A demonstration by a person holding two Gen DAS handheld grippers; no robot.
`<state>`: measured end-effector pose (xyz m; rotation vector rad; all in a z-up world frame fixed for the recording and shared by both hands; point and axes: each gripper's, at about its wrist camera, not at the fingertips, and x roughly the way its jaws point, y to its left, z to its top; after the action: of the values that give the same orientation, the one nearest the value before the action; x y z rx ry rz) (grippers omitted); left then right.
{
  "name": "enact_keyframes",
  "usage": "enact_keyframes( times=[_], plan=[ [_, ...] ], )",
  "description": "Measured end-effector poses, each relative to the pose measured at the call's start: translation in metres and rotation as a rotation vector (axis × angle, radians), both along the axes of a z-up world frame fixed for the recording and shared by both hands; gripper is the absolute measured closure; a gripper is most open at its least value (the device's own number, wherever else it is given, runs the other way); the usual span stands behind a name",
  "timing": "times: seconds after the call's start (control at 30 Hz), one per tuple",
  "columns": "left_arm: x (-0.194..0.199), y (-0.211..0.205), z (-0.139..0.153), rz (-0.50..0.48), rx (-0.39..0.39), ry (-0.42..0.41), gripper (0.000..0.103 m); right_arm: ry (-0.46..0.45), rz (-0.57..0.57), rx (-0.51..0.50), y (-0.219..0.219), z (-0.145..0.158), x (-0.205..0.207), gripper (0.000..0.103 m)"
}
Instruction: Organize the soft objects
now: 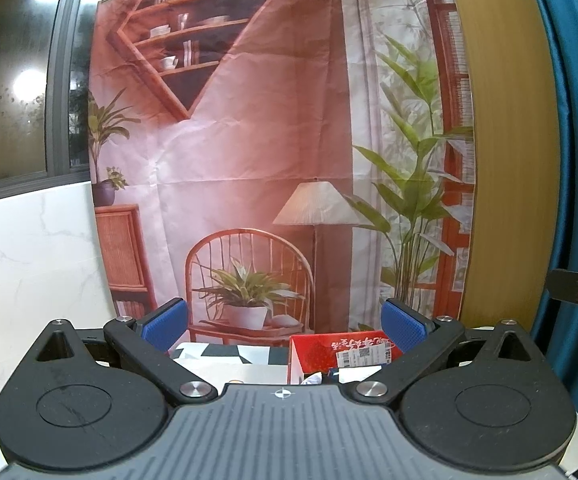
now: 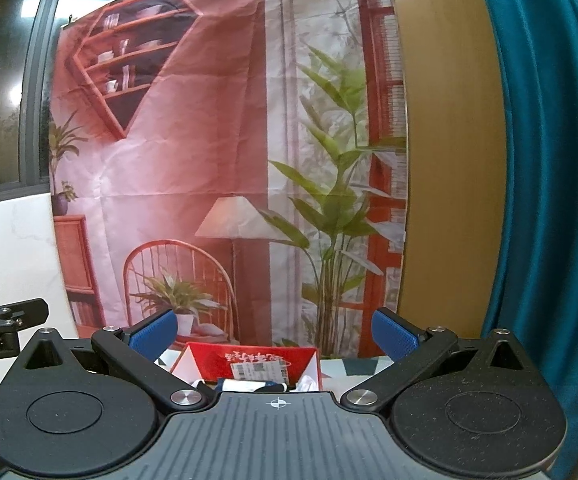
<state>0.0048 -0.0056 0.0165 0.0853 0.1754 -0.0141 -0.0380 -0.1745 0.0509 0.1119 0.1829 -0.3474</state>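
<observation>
Left gripper (image 1: 285,322) and right gripper (image 2: 275,332): fingers spread wide, nothing held. Red cardboard box with a white shipping label (image 2: 249,362) stands on the patterned surface (image 1: 225,354), low ahead of both. Soft white and blue items (image 2: 249,386) lie inside, largely hidden. Judged light, limp, non-fragile; best pinched at a raised fold near the top

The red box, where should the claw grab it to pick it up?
Probably the back wall's top rim of the red box, reached from above. It stands upright and thin with the top open, so one jaw could slip inside. Both the left gripper and right gripper are open.
</observation>
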Motion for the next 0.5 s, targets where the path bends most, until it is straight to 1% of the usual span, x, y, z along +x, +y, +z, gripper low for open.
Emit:
enact_keyframes(
  times=[0.5],
  plan=[
    [-0.0024, -0.0008, 0.0008, 0.009, -0.004, -0.011, 0.000, 0.003, -0.004, -0.001, -0.0014, -0.0009, -0.0015, 0.000]
  ],
)
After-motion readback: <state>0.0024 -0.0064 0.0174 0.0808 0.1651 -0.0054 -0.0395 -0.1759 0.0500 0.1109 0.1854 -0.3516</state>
